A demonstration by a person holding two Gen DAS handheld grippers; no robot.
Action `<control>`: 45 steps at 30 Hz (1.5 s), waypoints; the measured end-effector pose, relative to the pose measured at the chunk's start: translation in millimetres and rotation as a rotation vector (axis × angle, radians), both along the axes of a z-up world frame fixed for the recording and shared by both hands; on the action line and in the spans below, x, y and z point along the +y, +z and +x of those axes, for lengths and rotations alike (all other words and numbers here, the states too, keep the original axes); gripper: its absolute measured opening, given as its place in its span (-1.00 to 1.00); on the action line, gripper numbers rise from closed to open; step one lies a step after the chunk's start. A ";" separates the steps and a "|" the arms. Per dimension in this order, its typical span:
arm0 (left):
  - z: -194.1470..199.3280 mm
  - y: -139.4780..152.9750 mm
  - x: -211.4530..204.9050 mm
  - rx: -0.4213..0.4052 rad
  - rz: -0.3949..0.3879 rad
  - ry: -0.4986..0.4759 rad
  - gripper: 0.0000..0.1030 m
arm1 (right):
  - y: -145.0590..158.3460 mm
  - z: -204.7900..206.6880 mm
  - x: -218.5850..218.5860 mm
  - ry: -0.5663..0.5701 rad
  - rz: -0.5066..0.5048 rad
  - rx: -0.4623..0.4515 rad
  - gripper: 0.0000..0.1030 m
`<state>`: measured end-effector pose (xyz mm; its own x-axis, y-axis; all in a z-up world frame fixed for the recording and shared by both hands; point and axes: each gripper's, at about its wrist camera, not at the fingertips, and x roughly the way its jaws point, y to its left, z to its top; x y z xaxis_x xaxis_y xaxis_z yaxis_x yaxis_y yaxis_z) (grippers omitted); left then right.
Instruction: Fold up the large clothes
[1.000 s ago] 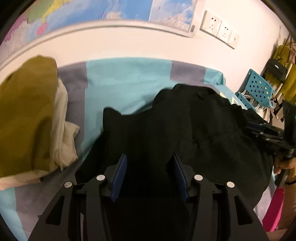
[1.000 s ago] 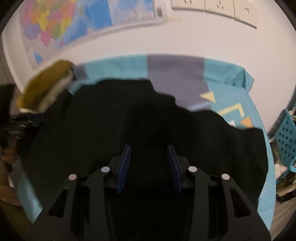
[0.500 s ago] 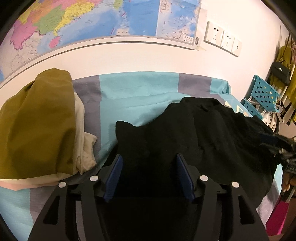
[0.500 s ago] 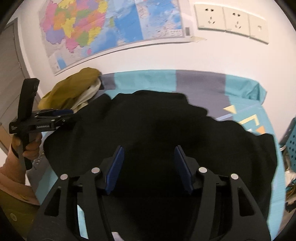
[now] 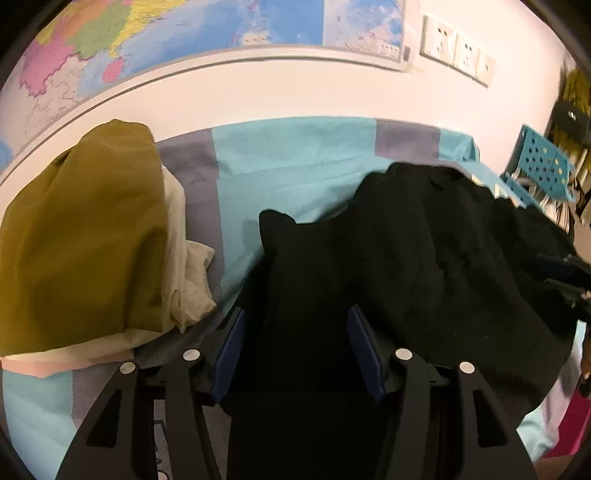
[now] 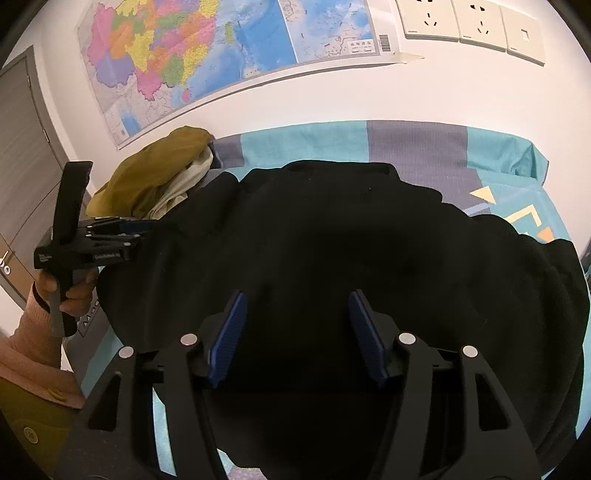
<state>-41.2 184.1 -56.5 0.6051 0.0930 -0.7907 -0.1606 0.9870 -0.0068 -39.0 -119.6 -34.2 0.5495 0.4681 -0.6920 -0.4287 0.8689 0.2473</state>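
While hovering over the black garment (image 5: 424, 258), spread and not pinching on the left gripper (image 5: 293, 332): blue pads apart, just closed in a touch, dark cloth filling the gap between them but no squeeze to be seen. Over to the right gripper (image 6: 297, 317) now: spread too, just opened a little further, black fabric lying between and beneath the pads, no grip. Lying rumpled across the teal and grey bed sheet (image 5: 295, 155), bunched toward the right side in the left view, covering most of the bed in the right view. Beside it on the left, heaped against the wall, an olive cloth (image 5: 81, 229) over a cream cloth (image 5: 188, 273); touching the black edge or not, cannot tell. From the right wrist, left gripper at the garment's left edge, gripped by a hand (image 6: 77, 291) in a pink sleeve (image 6: 33, 332). Up on the wall, a coloured map (image 6: 221, 48) and white sockets (image 6: 458, 18). Off at the far right, a blue perforated basket (image 5: 546, 166).
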 end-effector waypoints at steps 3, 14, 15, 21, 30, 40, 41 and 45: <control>3.7 -4.0 1.7 0.007 -0.008 -0.029 -0.13 | -0.5 -0.2 0.5 0.000 0.001 0.002 0.16; -22.1 16.3 30.0 -0.088 -0.089 0.109 -0.88 | 12.9 -8.2 -6.5 -0.010 0.040 -0.045 0.19; -21.2 9.3 28.8 -0.063 -0.075 0.119 -0.87 | 13.5 -8.5 -5.2 0.000 0.052 -0.047 0.19; -14.9 -14.2 27.2 0.003 -0.089 0.145 -0.66 | -15.0 0.6 25.3 0.053 -0.031 -0.004 0.19; -55.4 21.5 27.7 -0.135 -0.164 0.129 -0.16 | 7.9 -14.1 15.3 0.039 0.009 -0.061 0.19; -55.4 -13.2 -2.7 -0.067 -0.135 0.029 -0.01 | -15.0 -22.6 29.8 0.090 -0.057 -0.009 0.20; -54.9 -15.5 -2.5 -0.066 -0.128 0.035 -0.01 | -14.4 -22.4 28.5 0.083 -0.054 -0.007 0.18; -57.7 -14.1 -6.2 -0.063 -0.096 0.053 0.01 | 7.1 -36.6 33.2 0.101 -0.052 -0.070 0.23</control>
